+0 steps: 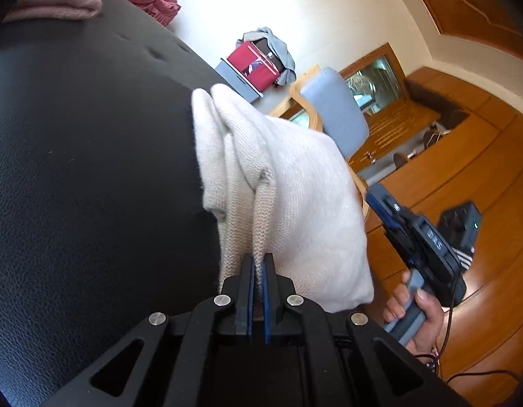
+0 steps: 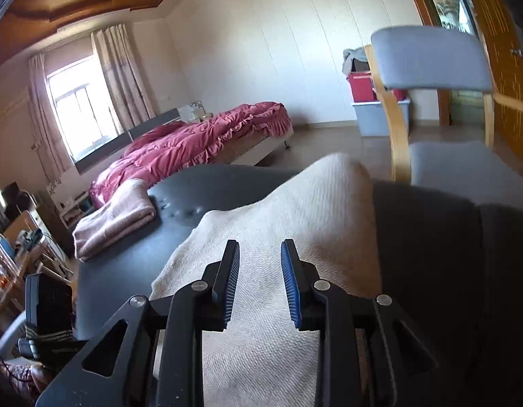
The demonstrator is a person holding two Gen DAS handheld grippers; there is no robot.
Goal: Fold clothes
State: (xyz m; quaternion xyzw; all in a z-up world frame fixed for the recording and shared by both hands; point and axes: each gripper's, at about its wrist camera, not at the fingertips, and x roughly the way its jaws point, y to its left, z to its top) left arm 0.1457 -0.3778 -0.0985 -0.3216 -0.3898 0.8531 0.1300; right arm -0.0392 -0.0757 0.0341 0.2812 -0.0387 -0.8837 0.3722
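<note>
A cream knit garment lies bunched on the black padded surface and hangs over its edge. My left gripper is shut on a ribbed edge of the garment, which runs up from between its blue pads. My right gripper, held in a hand, is to the right of the cloth in the left wrist view. In the right wrist view, my right gripper hovers open over the cream garment, with nothing pinched between its fingers.
A folded pink garment rests on the far part of the black surface. A grey-cushioned wooden chair stands just beyond the surface's edge. Further off are a bed with a red quilt and stacked storage boxes.
</note>
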